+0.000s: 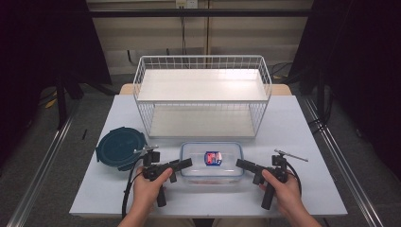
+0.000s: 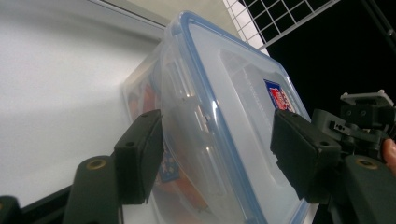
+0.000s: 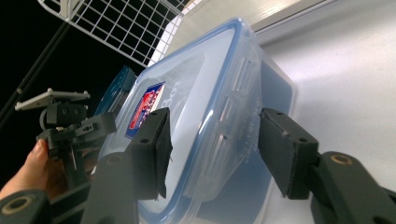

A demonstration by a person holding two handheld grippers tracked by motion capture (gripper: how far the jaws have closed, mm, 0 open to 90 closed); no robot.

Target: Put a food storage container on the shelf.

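A clear plastic box point(image 1: 212, 161) with a blue-rimmed lid and a red and blue label lies on the white table point(image 1: 293, 132), near its front edge. Something orange shows through the wall of the box point(image 2: 233, 93). My left gripper point(image 1: 187, 163) reaches in from the left, its jaws standing either side of the box's left end point(image 2: 217, 140), one beside the wall and one over the lid, with a gap showing. My right gripper point(image 1: 239, 164) comes in from the right. Its jaws straddle the box's right end point(image 3: 212, 140) and lid clasp without pressing on the box point(image 3: 205, 93).
A white two-tier wire rack point(image 1: 203, 94) stands behind the box, across the middle of the table. A dark teal round container point(image 1: 120, 147) sits at the left, just behind my left gripper. Bare table lies right of the right hand.
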